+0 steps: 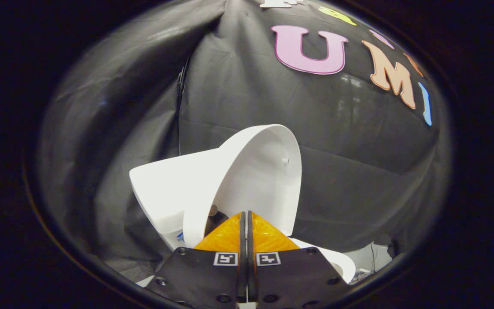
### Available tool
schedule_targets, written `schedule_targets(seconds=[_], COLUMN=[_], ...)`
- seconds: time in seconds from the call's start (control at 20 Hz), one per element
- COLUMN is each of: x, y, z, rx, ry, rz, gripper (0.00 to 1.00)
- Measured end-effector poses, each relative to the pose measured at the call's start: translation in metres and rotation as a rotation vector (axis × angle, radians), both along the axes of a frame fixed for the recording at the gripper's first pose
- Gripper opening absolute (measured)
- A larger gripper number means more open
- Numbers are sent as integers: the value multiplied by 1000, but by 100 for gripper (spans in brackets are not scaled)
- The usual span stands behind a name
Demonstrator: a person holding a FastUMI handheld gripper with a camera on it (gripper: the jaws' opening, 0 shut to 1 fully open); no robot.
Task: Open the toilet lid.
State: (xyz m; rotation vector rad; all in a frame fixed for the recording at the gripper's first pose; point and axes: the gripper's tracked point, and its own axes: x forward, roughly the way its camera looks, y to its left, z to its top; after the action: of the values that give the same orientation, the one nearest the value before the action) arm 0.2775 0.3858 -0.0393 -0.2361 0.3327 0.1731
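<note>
Black cloth wall behind. Lid [255, 180] raised, just ahead of my gripper [246, 214]; tank [170, 189] beyond. Fingers closed together, gripping nothing.

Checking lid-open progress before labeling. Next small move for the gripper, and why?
Probably keep nudging the toilet lid back toward the tank, then ease off. The lid is already raised, its underside facing the gripper, with the fingers pressed together just ahead of it and nothing between them. It looks steeply tilted, though whether it leans on the tank I cannot tell.
</note>
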Motion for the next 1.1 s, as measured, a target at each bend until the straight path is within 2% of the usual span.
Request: schedule_targets(seconds=[0.45,0.55,0.65,0.8,0.95,1.05,1.1], x=[-6,-12,-17,-33,-51,-72,-81], y=[-38,-53,-64,-83,-130,-150,-165], z=[39,50,57,62,64,66,70], rx=[58,54,67,122,119,147,142], ry=[-120,-149,-162,-157,-162,-164,-182], rz=[-13,-1,32,93,72,121,120], gripper=[2,15,40,44,46,46,46])
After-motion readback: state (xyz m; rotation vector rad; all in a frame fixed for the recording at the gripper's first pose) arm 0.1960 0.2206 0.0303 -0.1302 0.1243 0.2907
